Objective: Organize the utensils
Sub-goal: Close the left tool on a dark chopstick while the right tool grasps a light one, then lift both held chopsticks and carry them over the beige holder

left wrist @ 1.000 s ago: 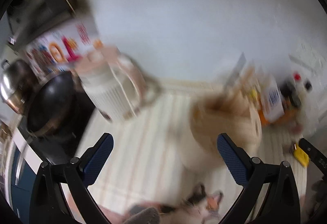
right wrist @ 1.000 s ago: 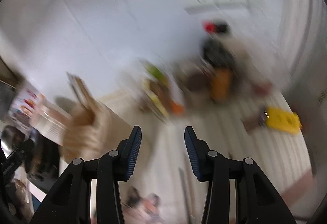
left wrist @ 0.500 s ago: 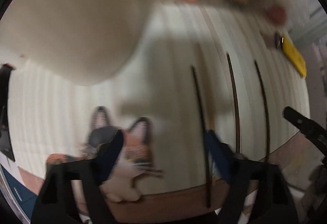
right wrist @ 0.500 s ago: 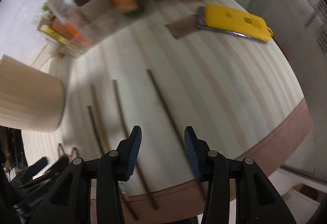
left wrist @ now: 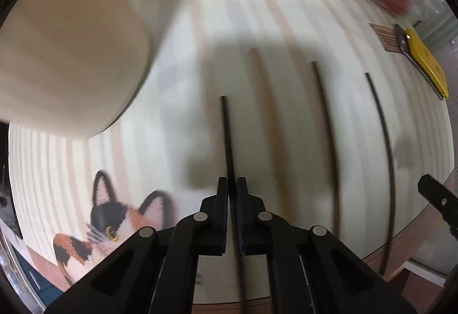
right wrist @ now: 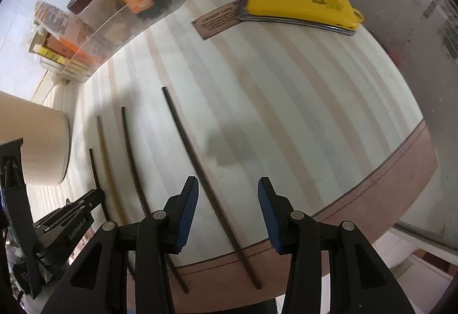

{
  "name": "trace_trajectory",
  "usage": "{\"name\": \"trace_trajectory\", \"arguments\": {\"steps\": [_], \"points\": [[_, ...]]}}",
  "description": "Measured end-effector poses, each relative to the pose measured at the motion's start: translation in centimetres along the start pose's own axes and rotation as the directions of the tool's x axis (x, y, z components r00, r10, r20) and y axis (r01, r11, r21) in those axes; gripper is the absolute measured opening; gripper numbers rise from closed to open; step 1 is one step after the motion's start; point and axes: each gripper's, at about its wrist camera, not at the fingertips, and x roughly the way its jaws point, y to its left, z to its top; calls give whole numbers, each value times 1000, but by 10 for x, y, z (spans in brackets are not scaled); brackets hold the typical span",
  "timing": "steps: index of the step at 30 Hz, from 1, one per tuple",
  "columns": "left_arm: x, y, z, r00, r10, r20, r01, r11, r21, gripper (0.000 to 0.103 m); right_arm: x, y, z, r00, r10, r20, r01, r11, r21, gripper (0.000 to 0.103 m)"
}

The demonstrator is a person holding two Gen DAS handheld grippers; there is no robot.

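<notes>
Left gripper (left wrist: pixel 232 191) jaws pinched narrow on the leftmost dark chopstick (left wrist: pixel 226 136) near its close end; right gripper (right wrist: pixel 227 211) jaws wide, hovering over the rightmost chopstick (right wrist: pixel 194 153). Four chopsticks lay side by side, apart, on the striped surface (right wrist: pixel 286 102). Judged light, stiff, thin, slippery: best gripped off-centre, squarely. Beige holder (left wrist: pixel 65 56) stood beside them. "GenRoboLAI"-like lettering on the left tool; farther labels unreadable.

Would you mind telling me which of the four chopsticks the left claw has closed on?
The left claw grips the leftmost chopstick, dark and nearest the beige cup; the other three lie free to its right.
</notes>
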Motion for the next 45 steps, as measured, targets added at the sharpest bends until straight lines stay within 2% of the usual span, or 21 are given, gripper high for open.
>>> {"name": "trace_trajectory", "arguments": {"steps": [6, 11, 16, 18, 21, 23, 26, 28, 29, 31, 32, 35, 42, 45], "points": [[-12, 53, -21, 999, 46, -3, -46, 994, -95, 3, 7, 38, -5, 996, 78, -38, -81, 994, -78, 45], [-22, 102, -47, 996, 88, -7, -88, 979, -186, 3, 27, 98, -18, 987, 126, -102, -143, 971, -191, 45], [-18, 147, -66, 993, 112, -29, -115, 957, -266, 3, 56, 146, -31, 990, 36, -138, -76, 952, -296, 45], [-16, 157, -73, 993, 110, -33, -115, 954, -278, 3, 65, 159, -37, 990, -26, -142, -23, 942, -335, 32], [-14, 172, -81, 994, 105, -31, -109, 952, -285, 3, 64, 175, -44, 990, -110, -93, 66, 920, -386, 15], [-11, 169, -79, 996, 89, -31, -94, 953, -287, 3, 63, 181, -49, 988, -132, -86, 88, 915, -393, 7], [-7, 172, -74, 997, 64, -36, -72, 958, -277, 3, 58, 188, -62, 985, -127, -113, 71, 912, -403, 7], [-5, 174, -79, 998, 54, -29, -60, 963, -265, 3, 55, 190, -76, 984, -116, -137, 51, 911, -409, 7], [-4, 168, -96, 998, 51, -25, -56, 965, -258, 4, 53, 191, -84, 982, -115, -147, 44, 909, -414, 7], [-5, 168, -99, 999, 42, -22, -46, 968, -247, 4, 50, 195, -99, 980, -112, -163, 33, 906, -423, 7], [-4, 177, -109, 999, 39, -20, -43, 970, -239, 4, 48, 196, -105, 979, -119, -167, 37, 904, -425, 7], [-5, 180, -109, 999, 31, -19, -34, 976, -216, 5, 42, 197, -119, 978, -128, -167, 47, 908, -416, 7], [-11, 173, -93, 999, 29, -32, -33, 986, -161, 8, 35, 192, -127, 973, -145, -181, 66, 921, -385, 7], [-9, 175, -95, 996, 5, -84, -18, 988, -151, 8, 35, 185, -120, 969, -144, -199, 63, 929, -364, 8]]}}
